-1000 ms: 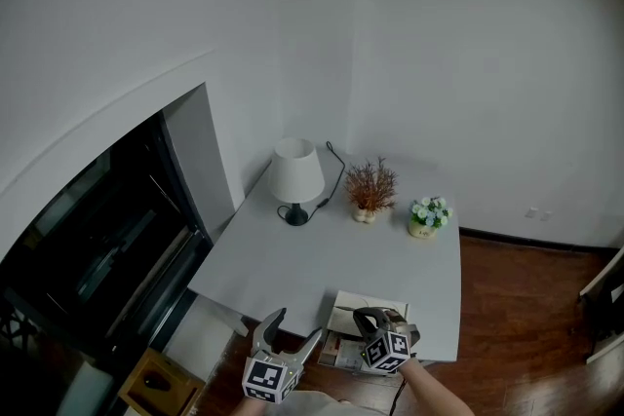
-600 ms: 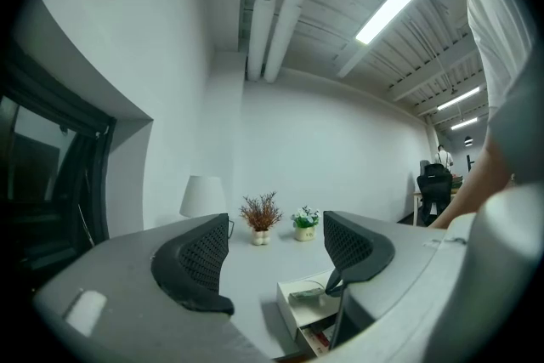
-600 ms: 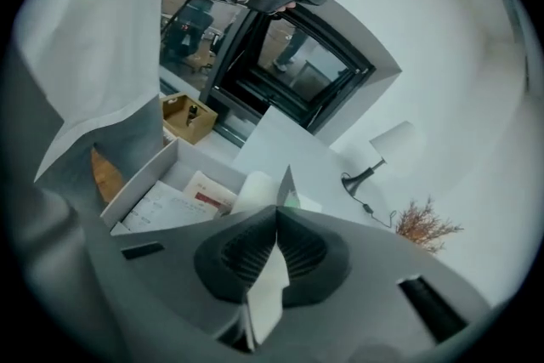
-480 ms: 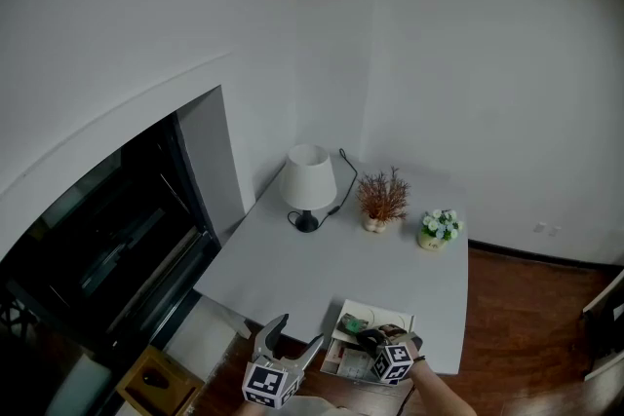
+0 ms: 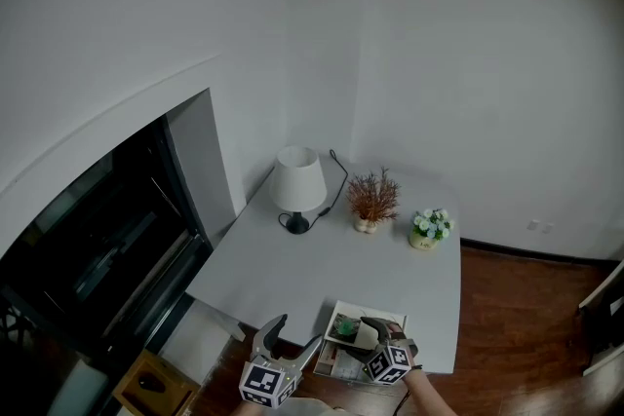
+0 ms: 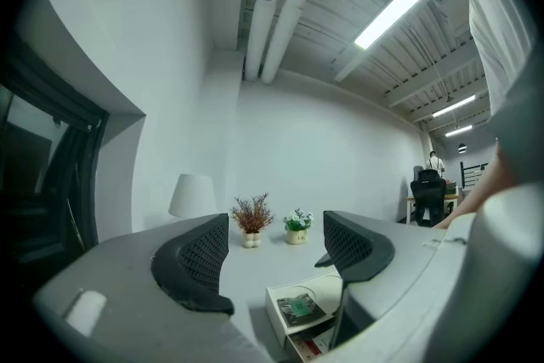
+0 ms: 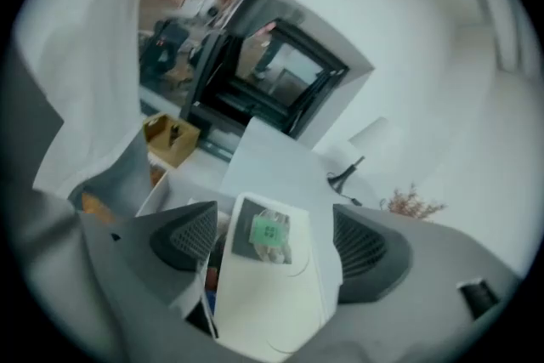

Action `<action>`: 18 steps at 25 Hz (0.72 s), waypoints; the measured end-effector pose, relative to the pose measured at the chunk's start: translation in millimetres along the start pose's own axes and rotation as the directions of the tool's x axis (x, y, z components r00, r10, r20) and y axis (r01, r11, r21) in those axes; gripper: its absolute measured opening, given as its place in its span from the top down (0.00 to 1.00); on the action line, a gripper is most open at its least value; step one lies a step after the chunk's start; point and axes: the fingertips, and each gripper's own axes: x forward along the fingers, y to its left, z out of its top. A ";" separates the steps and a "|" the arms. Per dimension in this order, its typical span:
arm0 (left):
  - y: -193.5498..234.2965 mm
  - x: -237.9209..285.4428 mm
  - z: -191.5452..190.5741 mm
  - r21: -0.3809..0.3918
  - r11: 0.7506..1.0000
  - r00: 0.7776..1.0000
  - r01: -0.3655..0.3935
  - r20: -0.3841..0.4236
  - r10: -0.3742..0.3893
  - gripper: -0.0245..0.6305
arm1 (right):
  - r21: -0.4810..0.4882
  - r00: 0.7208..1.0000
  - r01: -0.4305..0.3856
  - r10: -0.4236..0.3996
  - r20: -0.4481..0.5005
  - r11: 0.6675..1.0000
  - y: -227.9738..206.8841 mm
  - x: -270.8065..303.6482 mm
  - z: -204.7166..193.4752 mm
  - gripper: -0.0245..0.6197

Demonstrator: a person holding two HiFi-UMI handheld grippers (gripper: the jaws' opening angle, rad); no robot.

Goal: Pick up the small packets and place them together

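Now the right claw (image 7: 276,247) is opening around the white box (image 7: 263,302), whose top carries a green packet (image 7: 269,232) at the surface's (image 5: 322,258) near edge (a poor spot). A brushing jaw might tip it off. The left claw (image 6: 272,255) hangs wide and empty.
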 end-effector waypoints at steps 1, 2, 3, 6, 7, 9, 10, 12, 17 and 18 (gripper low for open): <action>-2.2 2.4 0.2 0.000 1.000 1.000 0.007 0.000 -0.007 0.45 | 0.112 0.996 0.059 -0.066 0.062 0.992 -16.3 -12.3 11.9 0.28; -4.6 5.0 1.0 0.001 1.000 1.000 0.014 0.001 -0.014 0.45 | 0.232 0.983 0.111 -0.142 0.119 0.966 -34.1 -27.0 22.9 0.28; -6.7 7.7 1.8 0.002 1.000 1.000 0.021 0.001 -0.022 0.45 | 0.350 0.959 0.158 -0.227 0.167 0.923 -52.6 -44.1 32.3 0.28; -12.8 14.1 4.7 -0.004 0.999 0.999 0.043 0.010 -0.042 0.45 | 0.656 0.845 0.255 -0.494 0.205 0.710 -98.1 -102.2 39.4 0.34; -14.3 15.5 5.4 -0.005 0.999 0.999 0.048 0.015 -0.048 0.45 | 0.727 0.805 0.272 -0.563 0.188 0.631 -106.0 -120.2 37.1 0.34; -15.6 18.2 6.3 -0.005 0.998 0.998 0.056 0.022 -0.056 0.45 | 0.796 0.745 0.304 -0.652 0.145 0.524 -110.7 -147.8 33.1 0.34; -16.3 19.6 7.3 -0.005 0.998 0.998 0.061 0.026 -0.061 0.45 | 0.800 0.731 0.323 -0.670 0.129 0.506 -108.8 -156.2 31.7 0.34; -19.8 22.5 9.5 -0.010 0.997 0.996 0.078 0.038 -0.077 0.45 | 0.771 0.739 0.353 -0.663 0.117 0.529 -100.4 -162.3 29.3 0.34; -32.6 30.9 7.0 -0.006 0.993 0.993 0.114 0.039 -0.114 0.45 | 0.708 0.802 0.349 -0.586 0.114 0.615 -80.9 -160.8 26.0 0.34; -34.4 32.6 4.2 -0.008 0.993 0.993 0.117 0.028 -0.117 0.45 | 0.707 0.807 0.343 -0.579 0.114 0.618 -77.3 -161.0 25.5 0.34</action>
